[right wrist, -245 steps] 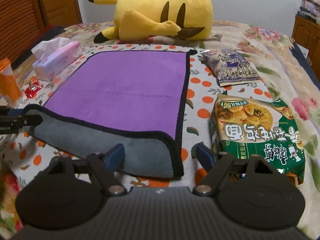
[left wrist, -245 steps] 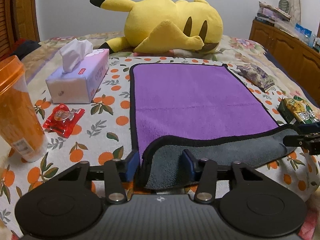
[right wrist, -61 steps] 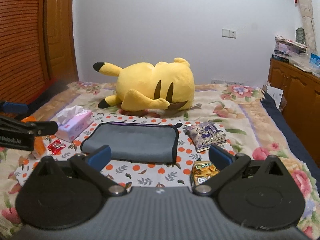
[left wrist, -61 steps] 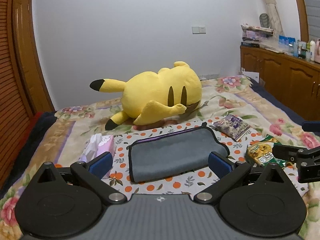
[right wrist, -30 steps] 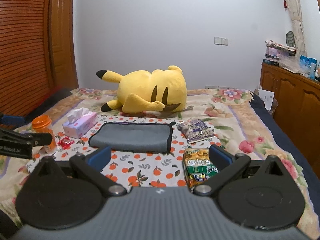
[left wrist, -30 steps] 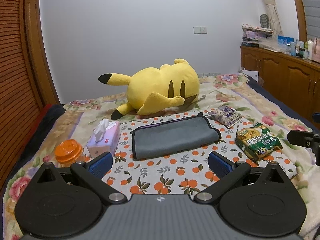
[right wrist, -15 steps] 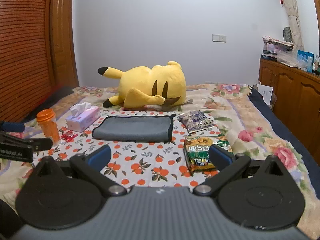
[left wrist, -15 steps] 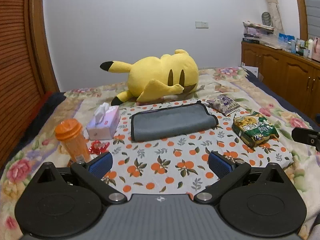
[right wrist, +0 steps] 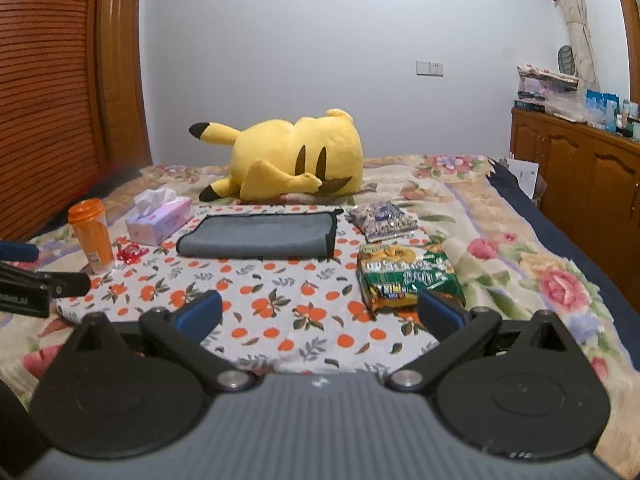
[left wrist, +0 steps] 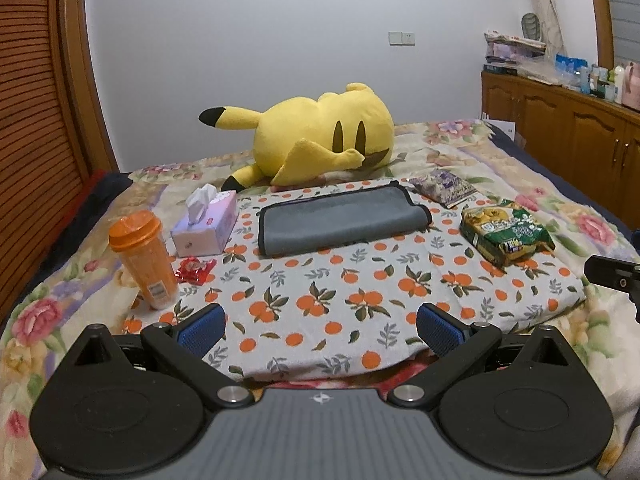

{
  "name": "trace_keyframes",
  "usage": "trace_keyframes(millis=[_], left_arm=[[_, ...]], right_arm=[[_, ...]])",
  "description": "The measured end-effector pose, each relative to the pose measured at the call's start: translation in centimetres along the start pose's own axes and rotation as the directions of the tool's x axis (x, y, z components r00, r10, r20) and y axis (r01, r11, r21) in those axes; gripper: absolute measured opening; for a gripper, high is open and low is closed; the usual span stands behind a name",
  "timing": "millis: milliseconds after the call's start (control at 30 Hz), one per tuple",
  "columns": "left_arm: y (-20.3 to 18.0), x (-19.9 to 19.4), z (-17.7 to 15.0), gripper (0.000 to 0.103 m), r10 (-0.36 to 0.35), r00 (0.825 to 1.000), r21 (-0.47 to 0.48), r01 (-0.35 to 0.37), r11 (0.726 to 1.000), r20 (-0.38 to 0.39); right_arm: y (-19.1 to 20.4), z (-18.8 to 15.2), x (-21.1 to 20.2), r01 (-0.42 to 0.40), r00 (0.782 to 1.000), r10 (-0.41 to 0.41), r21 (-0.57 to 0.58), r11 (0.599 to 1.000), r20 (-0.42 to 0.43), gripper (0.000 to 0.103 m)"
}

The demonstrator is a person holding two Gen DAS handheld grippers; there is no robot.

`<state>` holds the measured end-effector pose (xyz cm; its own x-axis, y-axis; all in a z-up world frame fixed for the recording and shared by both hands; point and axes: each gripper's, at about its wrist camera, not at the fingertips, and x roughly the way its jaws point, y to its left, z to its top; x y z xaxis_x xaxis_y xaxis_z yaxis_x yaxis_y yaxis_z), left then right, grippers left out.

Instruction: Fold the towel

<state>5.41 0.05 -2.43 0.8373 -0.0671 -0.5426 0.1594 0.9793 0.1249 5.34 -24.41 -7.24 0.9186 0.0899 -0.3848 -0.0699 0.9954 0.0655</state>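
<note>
Left wrist view: the left tongs [left wrist: 320,326] hang with both blue pads spread wide and nothing between them, over the near edge of the orange-print cloth [left wrist: 340,296] on the bed. The towel [left wrist: 340,220] lies well ahead of them, folded over grey side out with its black edging showing, flat and just short of the yellow Pikachu plush [left wrist: 320,136]. Ahead and to the left stand the orange cup [left wrist: 144,256], a red candy wrapper [left wrist: 196,270] and the tissue box [left wrist: 206,228]; ahead to the right lie a green snack bag [left wrist: 506,234] and a purple snack packet [left wrist: 444,188]. A black tip of the right tongs [left wrist: 612,274] pokes in at the far right edge.

Right wrist view: the right tongs [right wrist: 318,316] are likewise wide apart and empty. The towel [right wrist: 260,236] sits well ahead and slightly left; the green snack bag [right wrist: 408,276] lies just beyond the right pad. The left tongs' arm [right wrist: 44,284] shows at the left edge.

Judging by this, the fold looks done and both tongs stand clear of it. If a second fold is wanted, the next move calls for reaching forward to a short end and pinching both layers together without dragging the cloth.
</note>
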Motion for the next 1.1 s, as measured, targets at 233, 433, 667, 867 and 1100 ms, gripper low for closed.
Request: trace_keyframes(millis=[233, 433, 667, 867, 1100], left_arm=[[-0.1, 0.1, -1.2, 0.103, 0.003, 1.000, -0.022, -0.004, 1.000, -0.018], [0.0, -0.2, -1.8, 0.103, 0.002, 1.000, -0.038, -0.003, 0.999, -0.024], [-0.3, -0.4, -2.6, 0.103, 0.004, 0.999, -0.031, -0.005, 1.000, -0.033], [-0.4, -0.5, -3.2, 0.103, 0.004, 0.999, -0.029, -0.005, 1.000, -0.039], [-0.6, -0.6, -3.7, 0.103, 0.003, 0.999, -0.035, -0.005, 0.999, -0.048]], right_arm=[[-1.0, -1.2, 0.6, 0.010, 1.000, -0.010, 0.017, 1.000, -0.016, 0.103], [-1.1, -1.4, 0.5, 0.016, 1.000, -0.015, 0.014, 1.000, -0.018, 0.103], [-1.4, -1.8, 0.2, 0.022, 0.999, -0.022, 0.021, 1.000, -0.026, 0.103], [-1.3, -1.9, 0.0, 0.023, 0.999, -0.023, 0.017, 1.000, -0.027, 0.103], [-1.1, -2.1, -0.2, 0.024, 0.999, -0.023, 0.012, 1.000, -0.034, 0.103]])
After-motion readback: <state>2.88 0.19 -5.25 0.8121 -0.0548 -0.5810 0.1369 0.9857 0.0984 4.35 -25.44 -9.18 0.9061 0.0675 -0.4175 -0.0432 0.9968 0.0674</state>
